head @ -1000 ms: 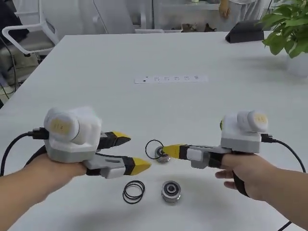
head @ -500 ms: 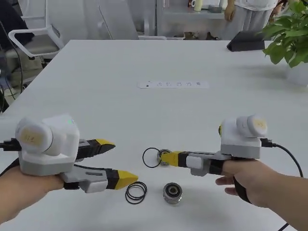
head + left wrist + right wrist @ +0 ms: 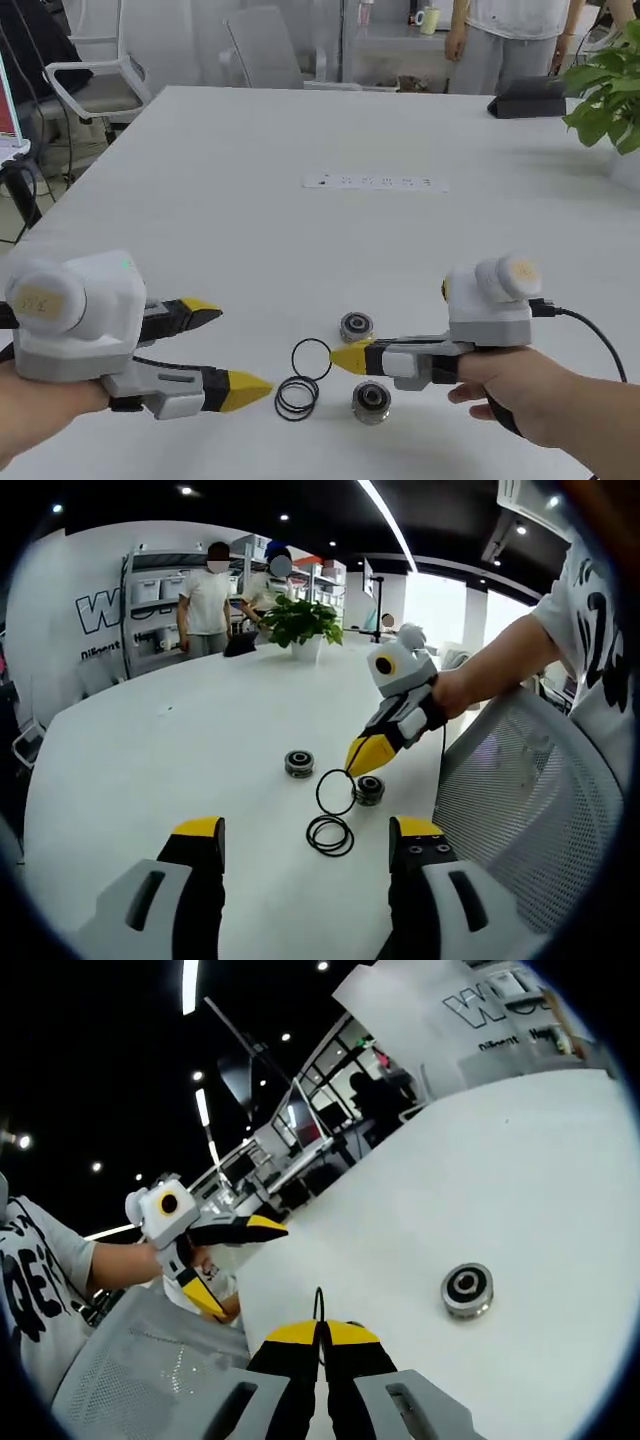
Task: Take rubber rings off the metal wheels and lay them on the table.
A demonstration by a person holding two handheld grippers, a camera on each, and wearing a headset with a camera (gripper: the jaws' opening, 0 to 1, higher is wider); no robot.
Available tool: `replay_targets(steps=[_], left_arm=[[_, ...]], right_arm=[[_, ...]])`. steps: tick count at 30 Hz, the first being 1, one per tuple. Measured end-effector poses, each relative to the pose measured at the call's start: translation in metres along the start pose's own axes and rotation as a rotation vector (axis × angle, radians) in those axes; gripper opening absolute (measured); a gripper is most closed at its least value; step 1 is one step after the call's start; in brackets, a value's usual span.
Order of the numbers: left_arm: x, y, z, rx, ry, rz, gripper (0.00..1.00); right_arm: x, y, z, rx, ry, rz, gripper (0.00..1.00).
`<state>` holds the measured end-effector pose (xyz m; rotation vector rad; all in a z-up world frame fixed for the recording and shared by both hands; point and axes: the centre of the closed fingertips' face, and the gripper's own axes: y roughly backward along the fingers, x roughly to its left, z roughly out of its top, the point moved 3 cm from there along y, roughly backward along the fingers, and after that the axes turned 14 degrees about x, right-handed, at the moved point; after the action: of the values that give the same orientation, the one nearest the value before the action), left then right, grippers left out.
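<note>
**A:** While looking down from the head view, can make out the right gripper low and right of centre above the white table. Clenched?

**B:** Clenched, yes. Shut tight, yellow tips together, on a thin black rubber ring hanging off the tips toward the left. Seen edge-on in the right gripper view, pinched right between the closed tips.

**A:** Touching the table?

**B:** Cannot tell. Apart from both wheels, though: far wheel just behind the tips, near wheel just in front of them. As for whether either wheel wears a ring, too small to tell.

**A:** Anything already laid down?

**B:** Loose rings, black, overlapping in a small pile flat on the table. Just left of the near wheel, and just beneath the held ring as seen from the head.

**A:** And the left gripper?

**B:** Released, jaws spread wide. Pointing right toward the pile from the lower left, near it without touching. Same in the left gripper view: two yellow tips well apart at the bottom, with pile and held ring straight ahead.

**A:** Rest of the table?

**B:** White power strip lying flat farther back, mid-table. Green plant at the far right edge, pale chair by the far left corner, and a person standing beyond the far end.
</note>
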<state>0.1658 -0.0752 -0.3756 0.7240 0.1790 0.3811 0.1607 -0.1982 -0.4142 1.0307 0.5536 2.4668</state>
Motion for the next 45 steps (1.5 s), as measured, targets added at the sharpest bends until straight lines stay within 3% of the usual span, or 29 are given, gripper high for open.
replay_targets(steps=[17,23,34,45], left_arm=[[0.000,0.007,-0.010,0.016,0.009,0.020,0.64],[0.001,0.011,-0.010,0.015,0.012,0.028,0.64],[0.001,0.015,-0.004,0.002,0.013,0.031,0.64],[-0.004,0.018,0.006,-0.010,-0.002,0.030,0.65]], right_arm=[[-0.007,-0.020,-0.018,0.109,0.022,-0.068,0.00],[-0.008,-0.022,-0.019,0.140,0.089,-0.117,0.04],[-0.006,-0.014,-0.011,0.103,0.135,-0.148,0.24],[0.008,0.005,-0.002,0.065,0.205,-0.165,0.39]])
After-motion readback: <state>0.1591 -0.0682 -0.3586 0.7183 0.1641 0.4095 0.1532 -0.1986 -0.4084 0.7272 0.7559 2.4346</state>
